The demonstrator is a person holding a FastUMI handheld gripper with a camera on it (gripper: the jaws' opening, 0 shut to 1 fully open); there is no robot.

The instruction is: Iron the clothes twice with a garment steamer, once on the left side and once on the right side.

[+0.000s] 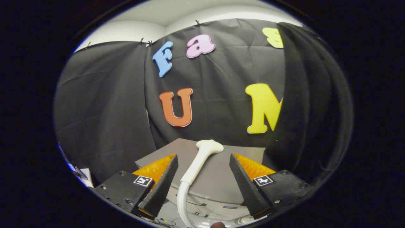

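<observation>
A white garment steamer head [202, 158] on a curved white hose stands between my two fingers, its flat nozzle end pointing away above a grey table [218, 177]. My gripper [204, 164] is open, with a finger on either side of the steamer handle and a gap to each. A dark garment [313, 104] hangs to the right, beyond the right finger, reaching from high up down past the table's edge.
Black cloth walls close the booth behind the table and on the left. A light-coloured unit with drawers or panels [208, 205] sits under the table near the hose. Some papers [80, 172] lie low on the left.
</observation>
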